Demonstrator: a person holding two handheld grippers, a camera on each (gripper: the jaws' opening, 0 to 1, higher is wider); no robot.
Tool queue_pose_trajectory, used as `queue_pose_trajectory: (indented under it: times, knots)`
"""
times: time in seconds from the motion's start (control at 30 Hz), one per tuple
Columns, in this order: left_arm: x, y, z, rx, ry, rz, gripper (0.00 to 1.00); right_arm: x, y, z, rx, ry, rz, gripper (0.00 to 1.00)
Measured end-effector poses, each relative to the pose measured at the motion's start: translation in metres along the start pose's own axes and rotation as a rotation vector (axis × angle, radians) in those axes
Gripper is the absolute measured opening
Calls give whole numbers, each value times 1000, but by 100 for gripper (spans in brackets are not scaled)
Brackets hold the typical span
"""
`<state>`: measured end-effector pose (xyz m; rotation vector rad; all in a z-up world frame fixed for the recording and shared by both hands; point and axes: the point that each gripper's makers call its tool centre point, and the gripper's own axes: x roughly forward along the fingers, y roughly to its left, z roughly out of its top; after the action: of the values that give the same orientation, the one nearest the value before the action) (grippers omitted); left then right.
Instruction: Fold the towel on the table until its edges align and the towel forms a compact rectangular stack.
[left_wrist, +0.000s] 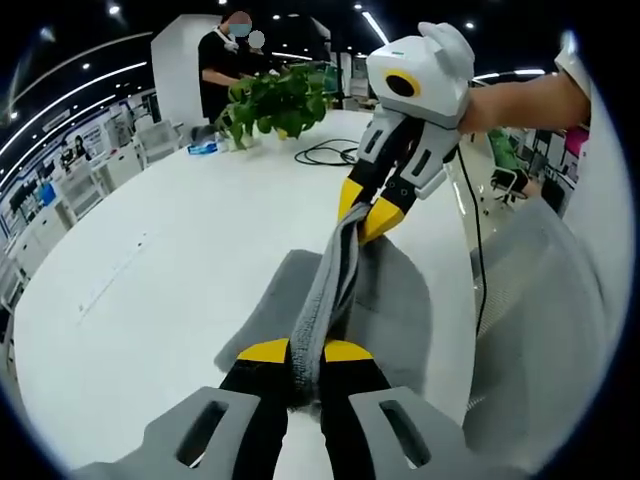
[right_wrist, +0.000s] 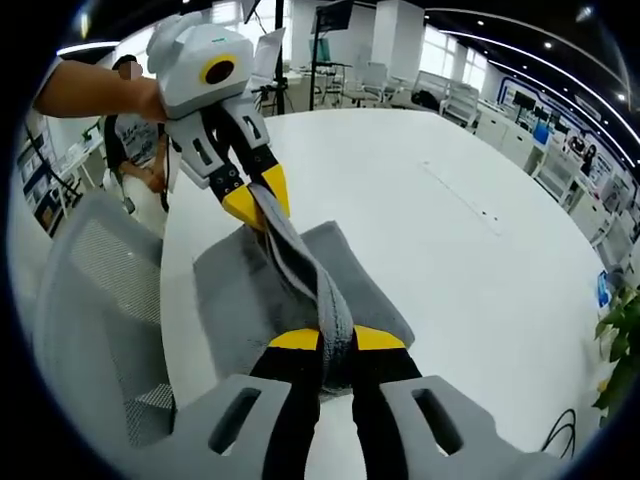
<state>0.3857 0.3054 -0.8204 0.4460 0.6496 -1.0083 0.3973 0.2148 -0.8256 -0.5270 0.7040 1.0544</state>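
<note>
A grey towel (left_wrist: 390, 300) lies near the table's edge, with one edge lifted and stretched taut between both grippers. In the left gripper view my left gripper (left_wrist: 306, 352) is shut on one end of that raised edge (left_wrist: 325, 290), and the right gripper (left_wrist: 362, 215) comes in from above, shut on the other end. In the right gripper view my right gripper (right_wrist: 337, 340) clamps the towel (right_wrist: 235, 290), and the left gripper (right_wrist: 258, 205) holds the far end of the stretched edge (right_wrist: 300, 265). The rest of the cloth rests flat on the white table (left_wrist: 180, 260).
A potted green plant (left_wrist: 275, 105) and a black cable (left_wrist: 325, 152) sit at the table's far side, with a person (left_wrist: 225, 60) standing behind. A grey mesh chair (left_wrist: 550, 320) stands beside the table edge; the same chair (right_wrist: 95, 300) appears in the right gripper view.
</note>
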Motion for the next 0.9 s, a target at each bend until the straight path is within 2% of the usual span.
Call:
queue_pose_trajectory:
  times: [0.6, 0.77, 0.9]
  knots:
    - [13, 11, -6, -4, 26, 9, 10, 14, -9, -5, 4, 20, -6, 9]
    - [21, 14, -6, 0, 25, 11, 10, 17, -13, -12, 68, 37, -20, 9]
    - [27, 15, -7, 7, 31, 12, 10, 21, -15, -18, 85, 44, -25, 10]
